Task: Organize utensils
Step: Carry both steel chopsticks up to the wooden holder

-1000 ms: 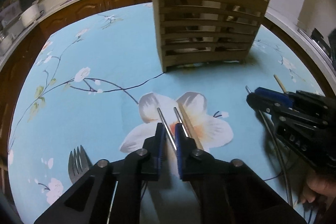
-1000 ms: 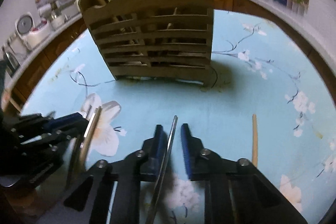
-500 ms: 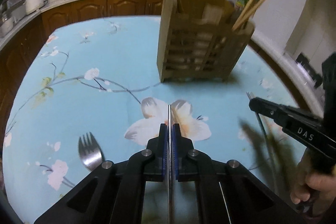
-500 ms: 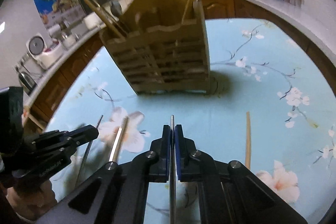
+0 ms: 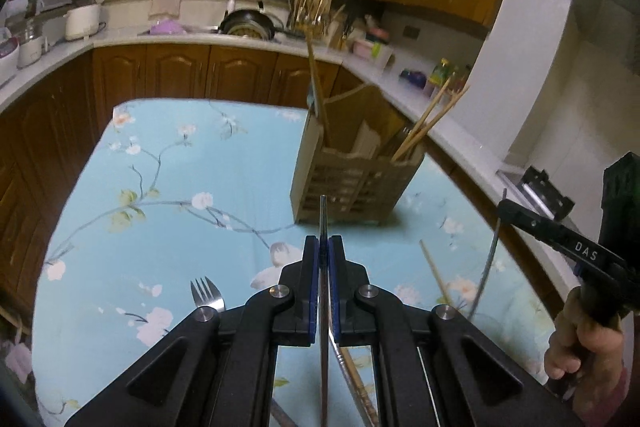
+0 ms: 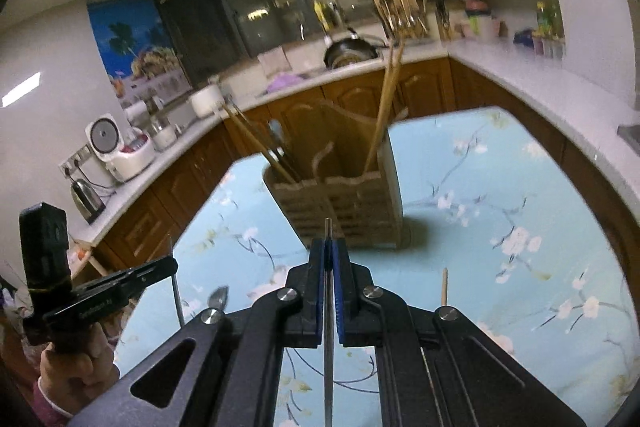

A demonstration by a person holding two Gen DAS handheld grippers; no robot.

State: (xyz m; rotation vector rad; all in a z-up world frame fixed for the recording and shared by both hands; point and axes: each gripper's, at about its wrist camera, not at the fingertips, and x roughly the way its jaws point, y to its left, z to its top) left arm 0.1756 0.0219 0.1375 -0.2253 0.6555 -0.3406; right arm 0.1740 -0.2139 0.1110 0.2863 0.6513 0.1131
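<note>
My left gripper (image 5: 323, 241) is shut on a metal chopstick (image 5: 323, 215) and holds it above the table. My right gripper (image 6: 328, 245) is shut on a second metal chopstick (image 6: 327, 231), also lifted. The right gripper (image 5: 505, 205) also shows in the left wrist view with its chopstick (image 5: 487, 263) hanging down. The left gripper (image 6: 174, 263) shows in the right wrist view. A slatted wooden utensil holder (image 5: 352, 183) with several wooden chopsticks stands ahead on the blue floral table (image 5: 180, 187); it also shows in the right wrist view (image 6: 340, 203).
A fork (image 5: 205, 294) lies on the table at the left. A wooden chopstick (image 5: 434, 273) lies on the table at the right, also seen in the right wrist view (image 6: 444, 287). Another wooden chopstick lies under my left gripper. Counters with appliances ring the table.
Both grippers closed on a metal chopstick each and lifted them off the table. Both have risen and pulled back from the holder.
</note>
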